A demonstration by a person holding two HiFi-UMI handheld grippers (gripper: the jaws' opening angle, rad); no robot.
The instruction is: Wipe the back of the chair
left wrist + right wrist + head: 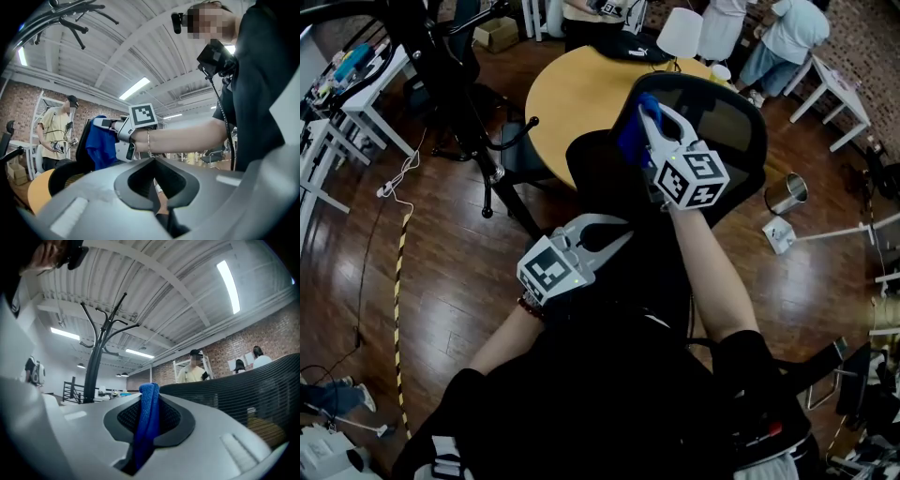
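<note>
Right gripper (650, 112) pinching a blue cloth (630, 136) against the chair back (727, 117) ahead; left gripper (622, 240), jaws together and empty, behind it.

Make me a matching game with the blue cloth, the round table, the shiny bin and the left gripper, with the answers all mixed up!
Things
1 blue cloth
2 round table
3 shiny bin
4 left gripper

Where or how
A jaws shut, nothing in them
B on the wood floor, right of the chair
C pinched in the right gripper's jaws
D yellow top, beyond the chair

Pairs: 1-C, 2-D, 3-B, 4-A
</note>
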